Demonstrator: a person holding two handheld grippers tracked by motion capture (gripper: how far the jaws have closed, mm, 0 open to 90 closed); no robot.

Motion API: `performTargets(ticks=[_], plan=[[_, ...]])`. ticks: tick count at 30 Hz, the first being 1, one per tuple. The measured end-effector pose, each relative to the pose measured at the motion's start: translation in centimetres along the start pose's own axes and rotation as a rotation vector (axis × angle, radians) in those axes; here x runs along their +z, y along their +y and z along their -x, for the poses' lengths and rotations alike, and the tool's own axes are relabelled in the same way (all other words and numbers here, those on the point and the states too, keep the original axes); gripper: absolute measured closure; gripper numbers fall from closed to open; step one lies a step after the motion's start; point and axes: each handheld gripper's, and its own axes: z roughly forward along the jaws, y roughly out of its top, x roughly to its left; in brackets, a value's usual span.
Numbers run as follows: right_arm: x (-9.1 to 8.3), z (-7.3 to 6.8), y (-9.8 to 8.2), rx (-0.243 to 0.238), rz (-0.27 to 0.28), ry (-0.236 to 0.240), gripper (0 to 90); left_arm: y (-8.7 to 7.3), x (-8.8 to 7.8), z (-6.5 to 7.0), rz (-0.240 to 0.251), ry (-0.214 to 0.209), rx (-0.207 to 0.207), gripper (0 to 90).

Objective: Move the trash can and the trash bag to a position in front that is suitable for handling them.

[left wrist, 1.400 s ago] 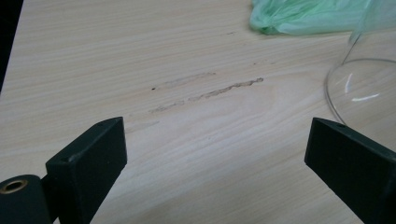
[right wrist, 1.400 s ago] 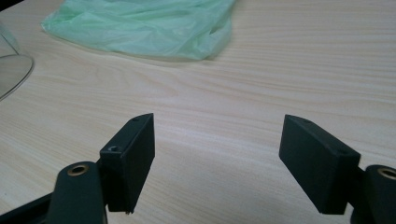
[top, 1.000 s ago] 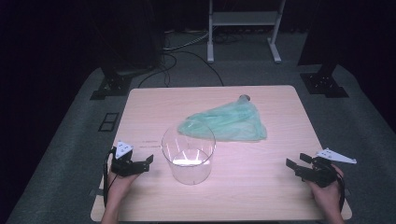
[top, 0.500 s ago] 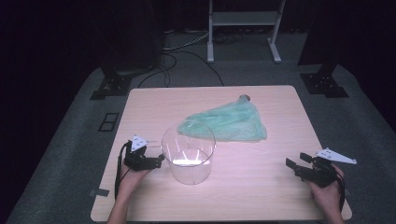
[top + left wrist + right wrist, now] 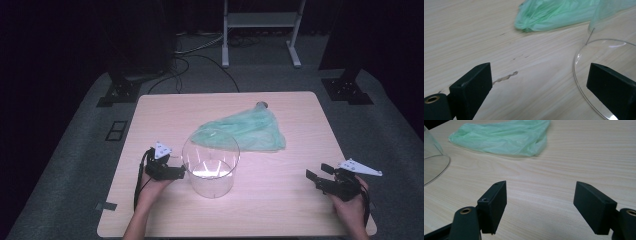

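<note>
Clear plastic, the tub [image 5: 210, 166] stands empty beside the green bag [image 5: 243, 131] on the bench [image 5: 300, 210]. Nothing is grasped yet: the left gripper [image 5: 181, 173], jaws apart, sits just beside the tub wall, and the right gripper [image 5: 316, 175] rests apart, jaws wide.

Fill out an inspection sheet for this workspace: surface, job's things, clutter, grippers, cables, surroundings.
Surface: light wooden table, small dark scuffs beside the left gripper.
Job's things: clear plastic container upright near the front; crumpled green plastic bag lying behind it.
Clutter: nothing seen.
Grippers: left gripper open, at the container's side; right gripper open, at the table's front right, apart from both things.
Cables: a black cable trails from the left gripper.
Surroundings: grey floor, dark stands, white frame legs behind.
</note>
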Motion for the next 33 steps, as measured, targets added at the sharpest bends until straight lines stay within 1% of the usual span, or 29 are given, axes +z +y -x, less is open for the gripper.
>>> performTargets(ticks=[4,12,21,25,28,31,32,33], plan=[[0.0,0.1,0.0,0.003,0.001,0.004,26.2,0.8,0.9,1.1,-0.008,-0.019,0.027,4.7],[0.0,0.1,0.0,0.002,-0.003,0.013,26.2,2.4,2.5,3.4,-0.013,-0.054,0.06,4.7],[0.2,0.2,-0.2,0.009,-0.01,0.029,26.3,3.7,3.9,5.6,-0.015,-0.099,0.1,4.7],[0.3,0.2,-0.2,0.008,-0.017,0.026,26.4,4.0,4.3,6.3,-0.013,-0.115,0.108,4.7],[0.3,0.2,-0.2,0.011,-0.017,0.031,26.5,4.0,4.4,6.4,-0.014,-0.12,0.115,4.7],[0.4,0.3,-0.2,0.016,-0.024,0.04,26.4,3.9,4.2,6.2,-0.012,-0.12,0.11,4.7],[0.6,0.3,-0.2,0.026,-0.026,0.056,26.4,3.9,4.1,6.0,-0.012,-0.117,0.111,4.7],[0.6,0.3,-0.2,0.026,-0.026,0.056,26.4,3.9,3.9,5.8,-0.011,-0.116,0.109,4.7]])
